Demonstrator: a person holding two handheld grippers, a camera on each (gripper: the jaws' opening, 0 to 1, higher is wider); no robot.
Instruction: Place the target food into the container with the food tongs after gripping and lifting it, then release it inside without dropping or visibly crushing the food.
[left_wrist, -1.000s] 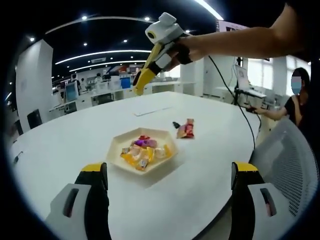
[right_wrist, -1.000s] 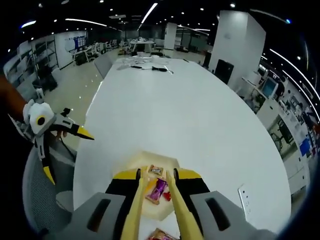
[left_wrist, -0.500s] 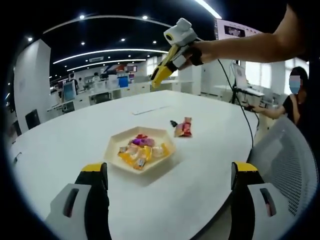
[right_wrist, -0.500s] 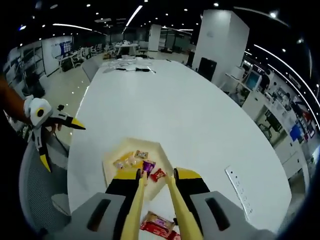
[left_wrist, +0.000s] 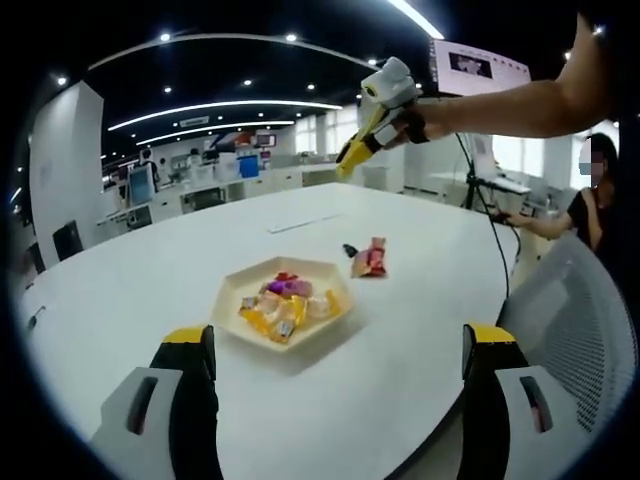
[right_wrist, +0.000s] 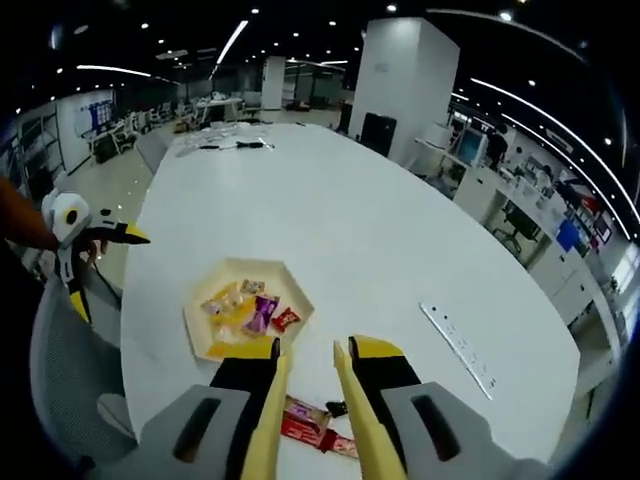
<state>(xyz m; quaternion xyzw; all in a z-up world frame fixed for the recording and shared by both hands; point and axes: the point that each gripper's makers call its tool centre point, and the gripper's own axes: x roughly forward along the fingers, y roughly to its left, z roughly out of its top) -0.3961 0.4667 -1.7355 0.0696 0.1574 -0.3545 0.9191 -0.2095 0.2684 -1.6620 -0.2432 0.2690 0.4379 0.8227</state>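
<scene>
A cream hexagonal tray (left_wrist: 232, 290) (right_wrist: 196, 335) with several wrapped candies sits on the white table. A red snack packet (left_wrist: 371, 258) (right_wrist: 308, 424) lies on the table beside it. My left gripper (left_wrist: 340, 338) stands wide open and empty at the near table edge, short of the tray. My right gripper (right_wrist: 308, 350) is shut on yellow food tongs (right_wrist: 272, 385), whose tips are apart and hold nothing. A hand holds it high in the air (left_wrist: 385, 110), above and beyond the packet. The left gripper (right_wrist: 78, 238) also shows off the table's side.
A long pale strip (right_wrist: 455, 336) lies on the table (right_wrist: 330, 215) past the tray. A white mesh chair (left_wrist: 575, 300) (right_wrist: 62, 375) stands against the near edge. A seated person (left_wrist: 596, 200) is at the far right. Small items lie at the table's far end (right_wrist: 215, 148).
The right gripper with the tongs has risen and drawn back from over the tray, so the tray looks smaller and the packet now lies under the tongs. The left gripper stays open.
</scene>
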